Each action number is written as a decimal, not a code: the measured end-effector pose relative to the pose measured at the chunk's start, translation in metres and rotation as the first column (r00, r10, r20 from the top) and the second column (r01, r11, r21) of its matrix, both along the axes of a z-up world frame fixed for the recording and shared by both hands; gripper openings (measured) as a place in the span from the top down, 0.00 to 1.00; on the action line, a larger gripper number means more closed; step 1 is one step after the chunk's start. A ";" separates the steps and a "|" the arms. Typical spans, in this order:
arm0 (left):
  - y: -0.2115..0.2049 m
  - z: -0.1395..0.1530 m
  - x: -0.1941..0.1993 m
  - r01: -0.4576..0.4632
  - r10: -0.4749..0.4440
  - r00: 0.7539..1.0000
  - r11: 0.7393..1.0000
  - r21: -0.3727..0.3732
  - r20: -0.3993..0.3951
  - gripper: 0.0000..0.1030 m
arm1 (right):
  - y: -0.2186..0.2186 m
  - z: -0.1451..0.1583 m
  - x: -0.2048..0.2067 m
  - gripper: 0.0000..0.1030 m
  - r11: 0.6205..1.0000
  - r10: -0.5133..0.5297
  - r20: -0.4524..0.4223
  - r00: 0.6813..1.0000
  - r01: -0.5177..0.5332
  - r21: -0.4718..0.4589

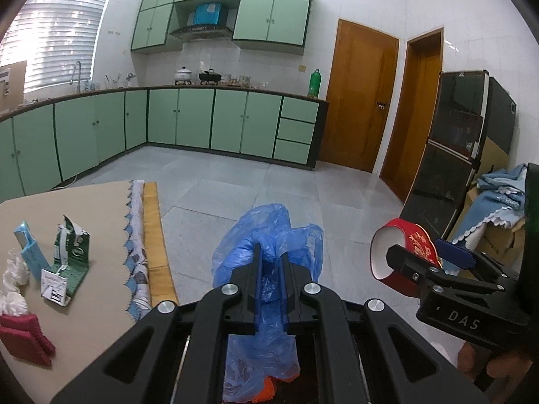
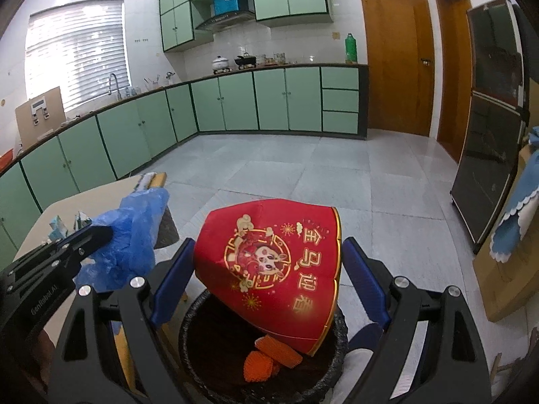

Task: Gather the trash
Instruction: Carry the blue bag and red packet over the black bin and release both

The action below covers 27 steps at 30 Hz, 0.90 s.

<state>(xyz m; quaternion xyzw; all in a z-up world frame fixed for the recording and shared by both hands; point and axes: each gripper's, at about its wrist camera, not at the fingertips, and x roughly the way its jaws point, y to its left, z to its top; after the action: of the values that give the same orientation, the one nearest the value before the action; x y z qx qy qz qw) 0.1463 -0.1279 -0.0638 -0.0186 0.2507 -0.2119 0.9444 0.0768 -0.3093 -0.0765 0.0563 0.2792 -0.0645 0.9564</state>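
My left gripper (image 1: 271,256) is shut on a crumpled blue plastic bag (image 1: 266,235), held off the table's right edge above the bin; it also shows in the right wrist view (image 2: 134,232). My right gripper (image 2: 267,262) is shut on a red paper box with gold print (image 2: 279,269), held tilted over the black-lined trash bin (image 2: 202,343). The red box shows in the left wrist view (image 1: 401,252) too. Orange foam netting (image 2: 269,357) lies in the bin. On the beige table (image 1: 84,208) stand a torn green carton (image 1: 72,256), a light blue carton (image 1: 28,252), white crumpled tissue (image 1: 13,269) and red pads (image 1: 27,336).
A patterned cloth and wooden board (image 1: 155,235) lie along the table's right edge. Green kitchen cabinets (image 1: 195,118) line the far walls. A dark fridge (image 1: 454,155) and a box with blue cloth (image 1: 498,212) stand at the right. Grey tiled floor lies between.
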 end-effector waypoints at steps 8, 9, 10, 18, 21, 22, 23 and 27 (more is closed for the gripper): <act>-0.013 -0.020 0.012 0.015 -0.014 0.998 1.000 0.016 -0.053 0.92 | -0.012 -0.021 0.008 0.19 1.000 -0.018 -0.045 0.999 0.018 -0.001; -0.015 -0.023 0.014 0.020 -0.018 0.998 1.000 0.020 -0.063 0.92 | -0.013 -0.025 0.010 0.18 1.000 -0.019 -0.053 0.998 0.020 0.004; -0.017 -0.026 0.016 0.023 -0.021 0.997 0.999 0.023 -0.071 0.92 | -0.014 -0.029 0.012 0.18 1.000 -0.020 -0.062 0.998 0.020 0.008; -0.030 -0.047 0.035 0.040 -0.035 0.990 0.998 0.038 -0.133 0.92 | -0.022 -0.051 0.032 0.18 1.000 -0.018 -0.122 0.992 0.020 0.016; -0.033 -0.053 0.041 0.043 -0.036 0.988 0.998 0.044 -0.148 0.92 | -0.025 -0.061 0.037 0.18 1.000 -0.015 -0.142 0.990 0.018 0.024; -0.034 -0.055 0.042 0.042 -0.035 0.988 0.998 0.045 -0.151 0.92 | -0.026 -0.063 0.040 0.18 1.000 -0.013 -0.147 0.989 0.017 0.025; -0.035 -0.056 0.044 0.043 -0.035 0.987 0.998 0.048 -0.156 0.92 | -0.027 -0.065 0.042 0.18 1.000 -0.010 -0.153 0.988 0.014 0.026; -0.037 -0.062 0.052 0.045 -0.036 0.981 0.998 0.048 -0.190 0.89 | -0.030 -0.072 0.051 0.17 1.000 0.008 -0.181 0.983 -0.002 0.030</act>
<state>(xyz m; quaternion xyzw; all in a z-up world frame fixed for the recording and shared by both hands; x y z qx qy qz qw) 0.1984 -0.1651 -0.1263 -0.0091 0.3447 -0.2218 0.9121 0.1275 -0.3396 -0.1486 0.0635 0.3660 -0.0629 0.9263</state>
